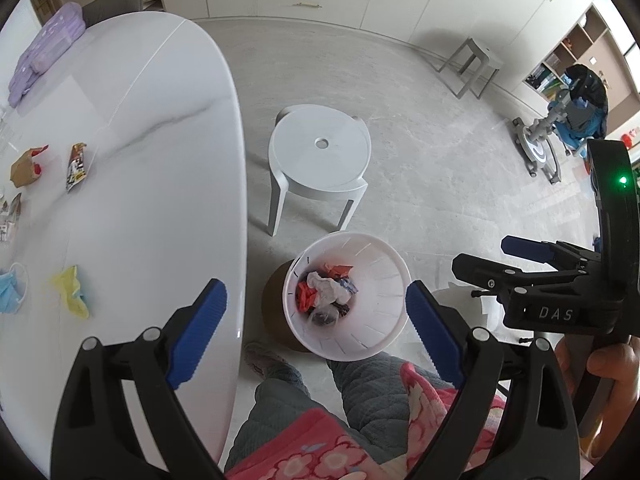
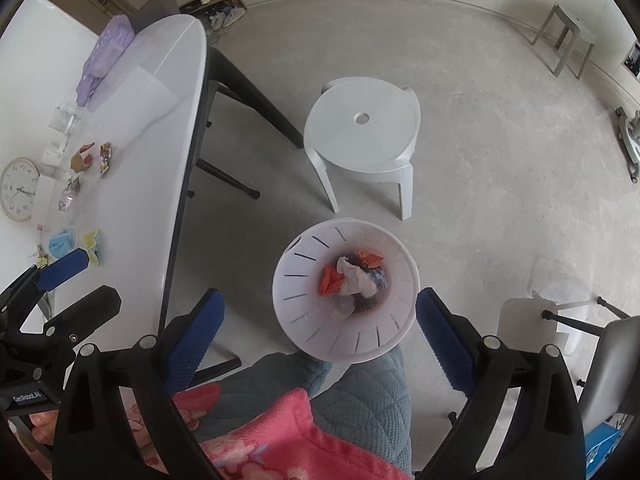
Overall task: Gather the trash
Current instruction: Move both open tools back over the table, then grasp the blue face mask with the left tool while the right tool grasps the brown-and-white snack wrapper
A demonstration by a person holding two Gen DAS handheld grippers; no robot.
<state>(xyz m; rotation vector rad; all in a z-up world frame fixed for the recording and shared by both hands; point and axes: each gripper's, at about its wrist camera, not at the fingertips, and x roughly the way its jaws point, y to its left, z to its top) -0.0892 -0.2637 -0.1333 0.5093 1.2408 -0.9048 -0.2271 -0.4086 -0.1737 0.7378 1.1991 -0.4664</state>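
Note:
A white bin (image 1: 384, 280) (image 2: 312, 280) stands on the floor beside the white table (image 1: 160, 140), with crumpled red, white and dark trash (image 1: 326, 292) (image 2: 352, 280) inside. My left gripper (image 1: 316, 334) (image 2: 80, 284) hangs open above the bin, empty. My right gripper (image 2: 320, 320) (image 1: 496, 260) is open beside it, also empty. On the table lie a yellow crumpled wrapper (image 1: 72, 294) (image 2: 91, 242), a blue face mask (image 1: 10, 292) (image 2: 62, 244), a brown paper bag (image 1: 26, 164) and a snack wrapper (image 1: 77, 166).
A white round stool (image 1: 320, 152) (image 2: 364, 128) stands just beyond the bin. The person's quilted trouser legs (image 2: 360, 392) are next to the bin. A purple pack (image 1: 44, 48) and a clock (image 2: 18, 190) lie on the table. A chair (image 2: 616, 360) is at right.

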